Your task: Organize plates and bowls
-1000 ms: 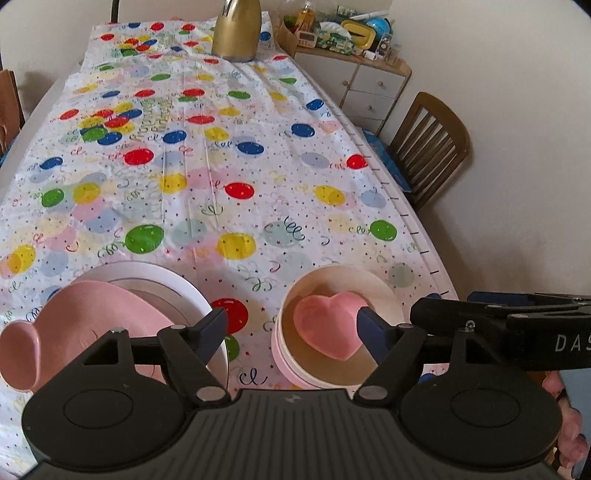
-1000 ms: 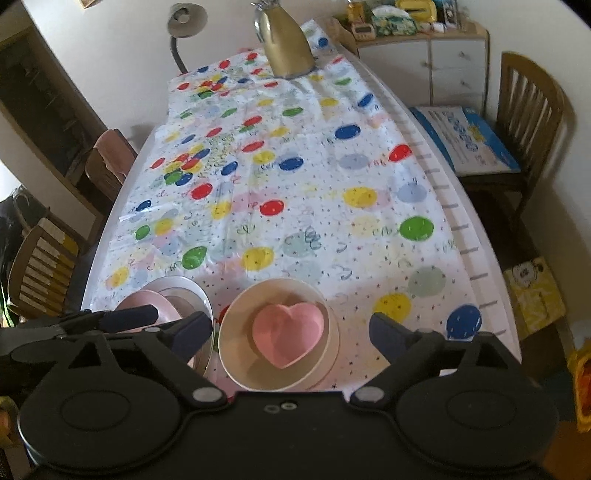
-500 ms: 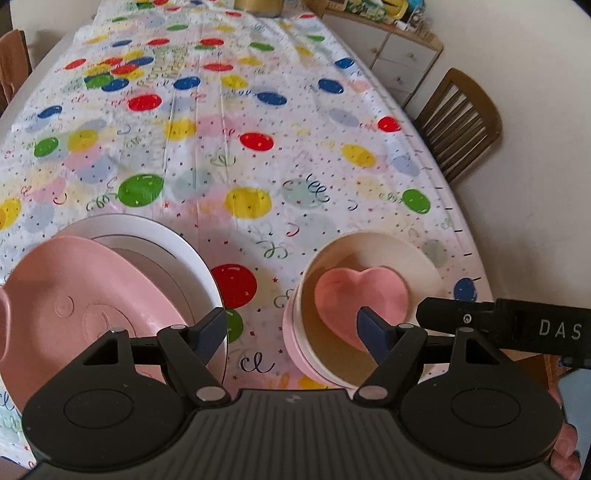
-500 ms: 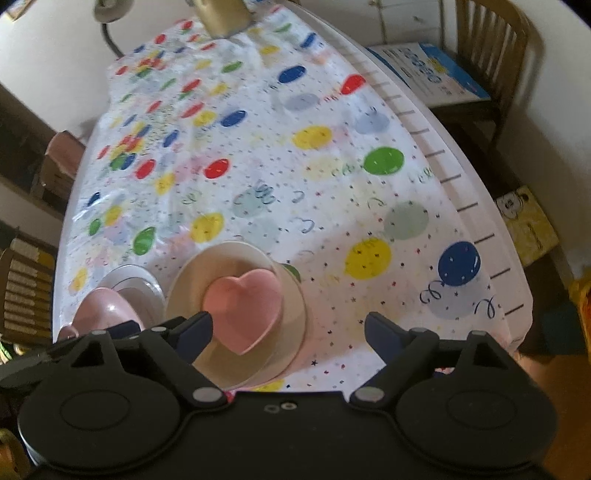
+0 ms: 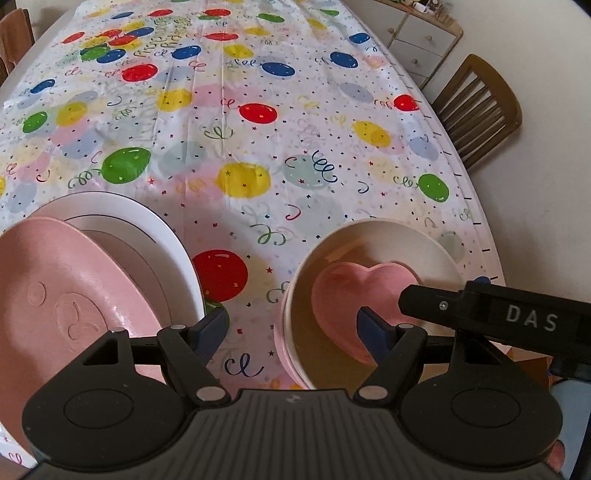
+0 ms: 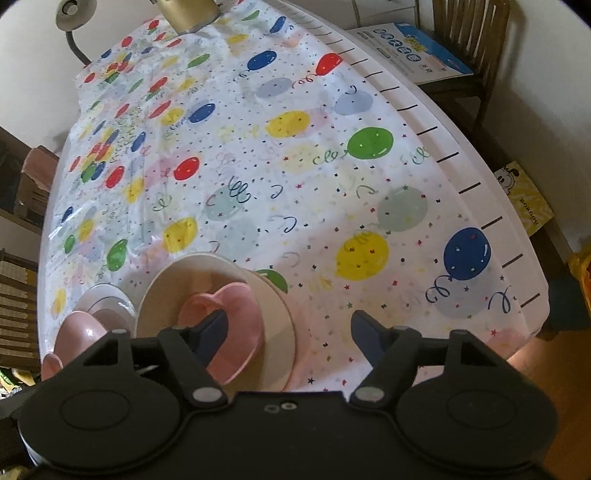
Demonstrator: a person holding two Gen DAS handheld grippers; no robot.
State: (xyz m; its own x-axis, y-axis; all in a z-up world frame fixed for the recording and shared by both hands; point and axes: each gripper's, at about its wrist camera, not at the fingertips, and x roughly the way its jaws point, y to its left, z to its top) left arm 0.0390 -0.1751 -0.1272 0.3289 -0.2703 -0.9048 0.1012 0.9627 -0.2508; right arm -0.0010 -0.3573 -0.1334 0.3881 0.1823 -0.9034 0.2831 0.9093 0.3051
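Currently 2 dish stacks at near edge of balloon-print tablecloth (image 5: 258,122), side by side, apart. Left stack: pink bear-face plate (image 5: 62,295) lying tilted on white plate (image 5: 122,218), overhanging toward camera; same pair visible small at lower left of right wrist view, pink plate (image 6: 79,332) on white plate (image 6: 107,299). Right stack: pink heart-shaped bowl (image 5: 354,291) sitting inside cream bowl (image 5: 391,236), cream bowl on pink plate, only its rim showing (image 5: 279,339). Left gripper (image 5: 293,332) spread wide, holding nothing, hovering over gap between stacks; right finger (image 5: 373,332) over heart bowl. Right gripper (image 6: 286,332) also spread wide, nothing held; left finger (image 6: 210,332) in front of heart bowl (image 6: 229,325), contact not discernible, right finger over bare cloth. Cream bowl (image 6: 173,291) upright. Gold pitcher (image 6: 188,13) at far end of table, wooden chair (image 5: 476,110) to right, drawer cabinet (image 5: 421,37) behind.
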